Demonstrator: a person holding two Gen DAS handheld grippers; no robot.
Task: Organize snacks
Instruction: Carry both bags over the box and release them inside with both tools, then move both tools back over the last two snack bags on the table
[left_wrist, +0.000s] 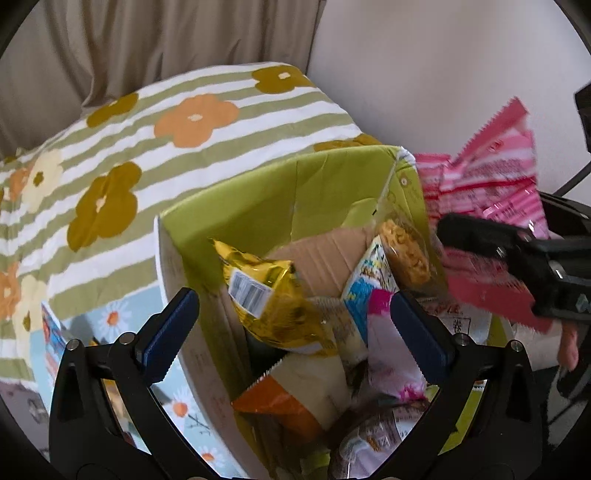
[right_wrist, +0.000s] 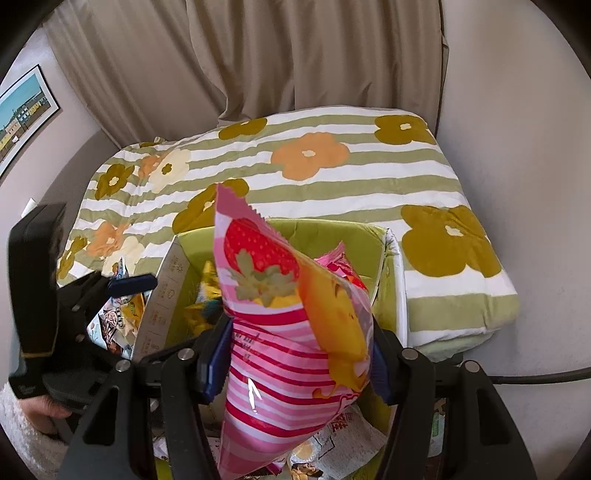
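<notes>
Right gripper (right_wrist: 295, 363) up close, fingers pinching a pink striped strawberry snack bag (right_wrist: 291, 325) that hangs over the green box (right_wrist: 325, 229). Left gripper (left_wrist: 295, 325) sits at the box's near rim, fingers spread wide, nothing between them. Inside the box: a gold packet (left_wrist: 269, 295), an orange-and-white packet (left_wrist: 295, 395), a cookie pack (left_wrist: 404, 251). Beyond, a flowered striped quilt (right_wrist: 369, 173), then beige curtains (right_wrist: 295, 55).

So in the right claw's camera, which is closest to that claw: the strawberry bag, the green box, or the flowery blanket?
1. Pink strawberry bag: pinched in the right claw.
2. Green box: just behind the bag, open.
3. Flowery blanket: farthest, folded behind the box.
</notes>
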